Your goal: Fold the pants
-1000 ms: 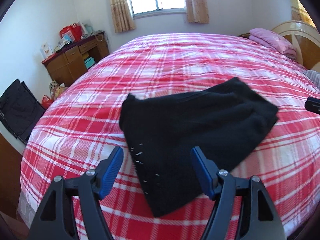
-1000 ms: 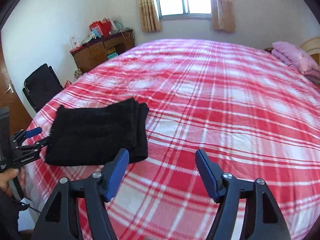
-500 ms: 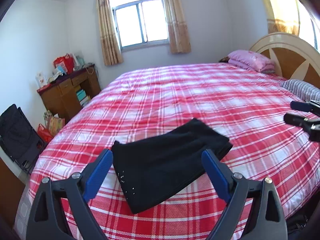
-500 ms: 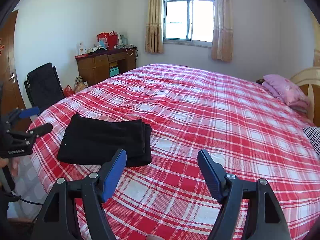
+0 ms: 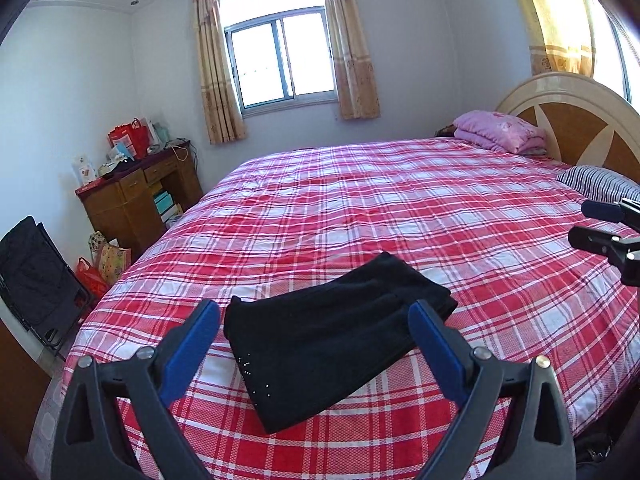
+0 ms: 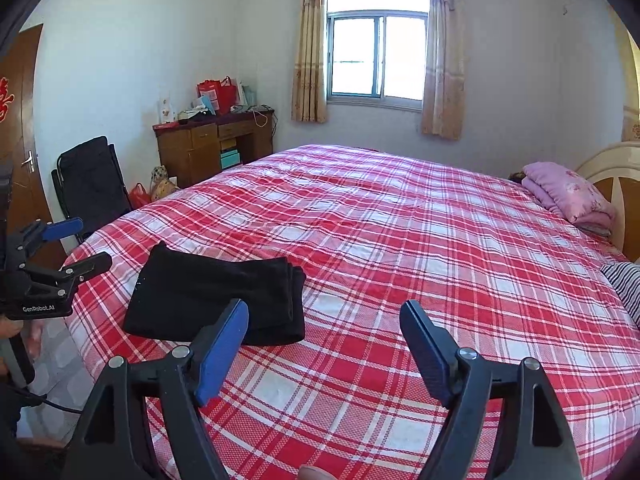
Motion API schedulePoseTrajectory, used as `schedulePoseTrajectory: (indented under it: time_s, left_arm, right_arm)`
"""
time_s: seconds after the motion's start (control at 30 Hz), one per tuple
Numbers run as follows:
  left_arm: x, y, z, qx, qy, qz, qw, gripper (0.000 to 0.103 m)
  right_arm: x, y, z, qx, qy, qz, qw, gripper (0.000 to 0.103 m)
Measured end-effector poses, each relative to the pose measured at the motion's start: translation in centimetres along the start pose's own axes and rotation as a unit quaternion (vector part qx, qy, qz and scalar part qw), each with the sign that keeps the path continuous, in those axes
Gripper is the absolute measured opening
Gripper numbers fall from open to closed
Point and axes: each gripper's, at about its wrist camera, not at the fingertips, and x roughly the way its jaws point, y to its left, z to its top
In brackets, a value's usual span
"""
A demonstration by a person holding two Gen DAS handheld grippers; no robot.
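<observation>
Black pants lie folded into a compact rectangle on the red plaid bed, near its foot corner; they also show in the right wrist view. My left gripper is open and empty, held above and back from the pants. My right gripper is open and empty, above the bedspread to the right of the pants. Each gripper shows in the other's view: the right gripper at the right edge, the left gripper at the left edge.
A pink folded blanket and a striped pillow lie by the headboard. A wooden desk with bags stands by the far wall. A black folding chair stands at the bed's foot side.
Both grippers have lifted and pulled back from the bed, tilting upward so more of the room shows. The folded pants stay where they lay.
</observation>
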Motion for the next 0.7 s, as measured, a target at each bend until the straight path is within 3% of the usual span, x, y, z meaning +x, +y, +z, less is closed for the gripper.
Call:
schedulePoseTrajectory:
  time_s: [0.7]
  left_arm:
    - [-0.19, 0.23, 0.07, -0.002, -0.001, 0.008, 1.0, 0.102]
  right_arm:
    - [-0.78, 0.33, 0.18, -0.011, -0.014, -0.008, 1.0, 0.082]
